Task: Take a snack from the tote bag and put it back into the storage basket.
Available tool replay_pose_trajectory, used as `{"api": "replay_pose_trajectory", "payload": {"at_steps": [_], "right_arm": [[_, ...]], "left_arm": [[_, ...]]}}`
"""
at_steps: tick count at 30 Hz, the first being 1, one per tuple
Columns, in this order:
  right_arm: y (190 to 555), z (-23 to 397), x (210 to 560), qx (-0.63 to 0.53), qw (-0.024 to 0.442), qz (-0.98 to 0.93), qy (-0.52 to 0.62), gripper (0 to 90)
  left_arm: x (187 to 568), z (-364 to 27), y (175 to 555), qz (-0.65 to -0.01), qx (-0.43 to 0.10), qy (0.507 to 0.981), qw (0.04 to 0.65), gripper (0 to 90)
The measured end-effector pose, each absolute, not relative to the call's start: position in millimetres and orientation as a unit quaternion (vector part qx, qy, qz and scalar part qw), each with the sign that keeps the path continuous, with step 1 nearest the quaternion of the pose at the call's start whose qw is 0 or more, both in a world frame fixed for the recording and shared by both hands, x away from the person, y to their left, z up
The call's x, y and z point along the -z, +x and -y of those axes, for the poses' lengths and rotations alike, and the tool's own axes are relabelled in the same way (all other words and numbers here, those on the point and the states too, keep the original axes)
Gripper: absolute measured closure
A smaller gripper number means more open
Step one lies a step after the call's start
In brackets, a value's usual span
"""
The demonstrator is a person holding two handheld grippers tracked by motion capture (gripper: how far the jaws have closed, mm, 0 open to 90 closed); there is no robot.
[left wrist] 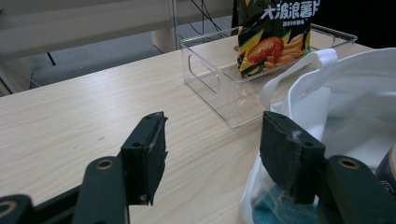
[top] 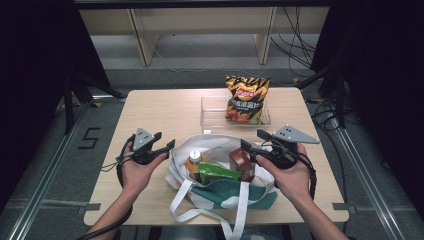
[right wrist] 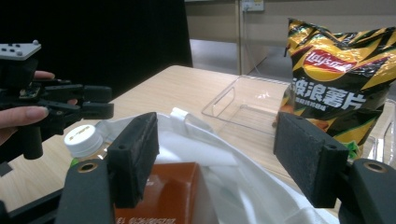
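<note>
Hovering my right gripper (top: 251, 140), jaws wide, empty, above brown carton (top: 241, 162) standing upright in tote bag (top: 210, 192) at lower centre; my left gripper (top: 164, 141) open, empty, farther.

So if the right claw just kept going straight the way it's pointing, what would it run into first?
Probably the white tote bag's far rim, just beyond the open right claw. Past it stands the chip bag in the clear bin, though depth is hard to judge.
</note>
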State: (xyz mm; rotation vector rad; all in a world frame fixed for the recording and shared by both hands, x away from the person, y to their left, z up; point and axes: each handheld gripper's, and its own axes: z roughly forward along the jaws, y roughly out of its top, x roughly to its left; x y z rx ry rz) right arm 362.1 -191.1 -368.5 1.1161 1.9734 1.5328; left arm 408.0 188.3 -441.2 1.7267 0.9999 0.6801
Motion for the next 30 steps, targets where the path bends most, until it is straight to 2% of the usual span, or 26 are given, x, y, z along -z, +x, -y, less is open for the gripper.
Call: {"api": "replay_pose_trajectory", "payload": {"at_steps": [12,13,16,27,30], "right_arm": [[354.0,179.9,371.3,-0.539,0.194,-0.719,0.395,28.7],[355.3,179.4,372.3,-0.540,0.206,-0.721,0.383,28.4],[351.8,175.9,373.3,-0.538,0.192,-0.721,0.393,27.3],[345.3,168.9,377.5,-0.536,0.190,-0.729,0.382,24.8],[344.9,167.2,381.8,-0.529,0.201,-0.734,0.376,23.4]], "left_arm": [[440.6,-188.1,407.9,-0.411,-0.281,0.714,0.492,40.3],[440.5,-188.2,408.0,-0.412,-0.281,0.713,0.492,40.3],[440.2,-188.4,407.9,-0.412,-0.282,0.713,0.493,40.2],[439.2,-188.0,407.7,-0.413,-0.280,0.711,0.497,40.1],[439.5,-188.0,407.6,-0.413,-0.280,0.711,0.496,40.1]]}}
